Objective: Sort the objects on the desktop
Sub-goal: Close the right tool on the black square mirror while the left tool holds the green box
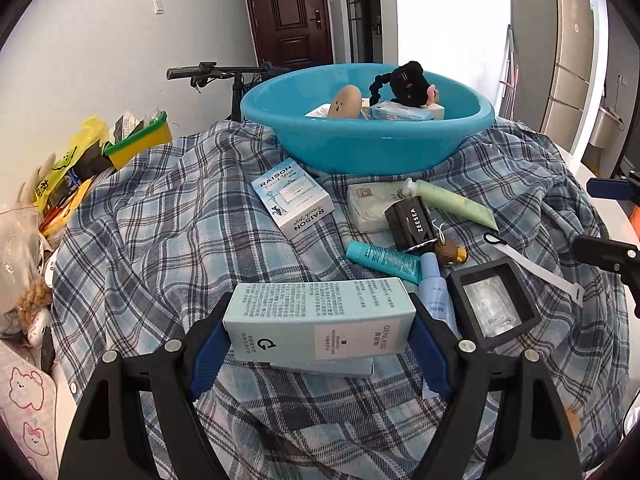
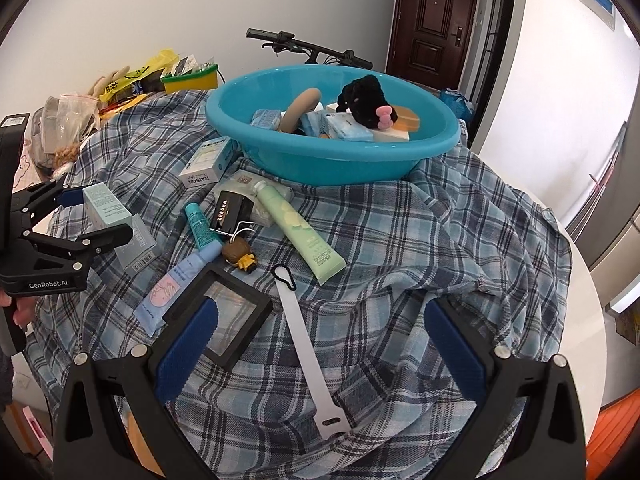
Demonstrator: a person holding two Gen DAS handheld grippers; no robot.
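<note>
My left gripper (image 1: 320, 340) is shut on a pale green Genlese box (image 1: 320, 320), held just above a flat grey box on the plaid cloth; the held box also shows in the right wrist view (image 2: 106, 210). My right gripper (image 2: 320, 344) is open and empty over a white strap (image 2: 306, 352). A blue basin (image 1: 366, 120) at the back holds small boxes, a black plush toy (image 1: 412, 82) and a tan figure. Loose on the cloth lie a Raison box (image 1: 294, 198), a black Zeesea box (image 1: 410, 222), a green tube (image 2: 300, 232), a teal tube (image 1: 382, 256) and a black tray (image 1: 492, 308).
A plaid cloth (image 1: 160, 248) covers the round table. Bags, a yellow and green container (image 1: 138, 144) and plush items crowd the left edge. A bicycle handlebar (image 1: 216, 70) stands behind the basin. A small brown figure (image 2: 240, 254) lies among the tubes.
</note>
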